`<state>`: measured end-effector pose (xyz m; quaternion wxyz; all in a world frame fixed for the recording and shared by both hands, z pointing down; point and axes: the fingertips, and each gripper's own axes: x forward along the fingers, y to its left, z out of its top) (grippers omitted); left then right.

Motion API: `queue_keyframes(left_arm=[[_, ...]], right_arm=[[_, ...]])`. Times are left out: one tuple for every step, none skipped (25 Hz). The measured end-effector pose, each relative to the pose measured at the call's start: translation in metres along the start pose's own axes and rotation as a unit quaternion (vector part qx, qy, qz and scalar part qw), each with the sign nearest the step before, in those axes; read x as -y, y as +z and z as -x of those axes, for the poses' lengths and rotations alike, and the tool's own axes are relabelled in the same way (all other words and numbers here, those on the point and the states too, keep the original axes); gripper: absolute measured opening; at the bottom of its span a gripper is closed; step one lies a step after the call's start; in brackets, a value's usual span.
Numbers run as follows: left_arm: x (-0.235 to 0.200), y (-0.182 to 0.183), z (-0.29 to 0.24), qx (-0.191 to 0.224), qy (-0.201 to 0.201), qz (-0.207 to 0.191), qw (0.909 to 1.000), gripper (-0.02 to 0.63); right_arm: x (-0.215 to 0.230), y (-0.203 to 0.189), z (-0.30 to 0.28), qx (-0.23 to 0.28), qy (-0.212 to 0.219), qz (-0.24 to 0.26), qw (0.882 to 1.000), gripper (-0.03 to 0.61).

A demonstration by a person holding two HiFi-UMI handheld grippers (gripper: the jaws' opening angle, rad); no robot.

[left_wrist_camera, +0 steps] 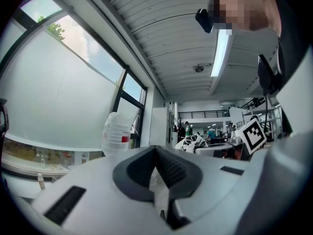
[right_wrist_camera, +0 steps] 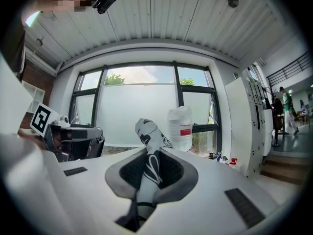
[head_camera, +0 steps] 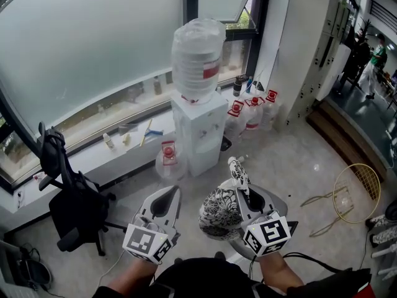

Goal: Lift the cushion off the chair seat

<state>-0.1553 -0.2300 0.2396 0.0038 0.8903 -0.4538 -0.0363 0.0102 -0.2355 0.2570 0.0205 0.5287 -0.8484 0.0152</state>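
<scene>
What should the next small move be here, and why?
Probably bring the left gripper across to take the cushion's drooping bulk. Only the right gripper is clamped on it, by one edge, while the left one sits beside the fabric without touching it.

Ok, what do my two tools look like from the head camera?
Both the left tool and right tool are pale grey wedge-shaped shells with dark ribbed pads. Each carries a white cube of black square markers. A black cable trails from the right one.
</scene>
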Motion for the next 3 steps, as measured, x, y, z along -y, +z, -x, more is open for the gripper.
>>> queue_keyframes(left_arm=[[-0.0002,0.0006,0.0004,0.002,0.002,0.003,1.0000,0.008],[-0.0002,0.0013,0.0008,0.005,0.003,0.005,1.0000,0.008],[-0.0002,0.0021,0.0012,0.008,0.004,0.007,0.9999,0.008]], right_arm=[[0.0002,0.0001,0.0002,0.001,0.001,-0.001,1.000,0.035],[0.0005,0.0003,0.0004,0.001,0.002,-0.002,1.000,0.035],[0.0009,0.0007,0.0006,0.002,0.003,-0.004,1.000,0.035]])
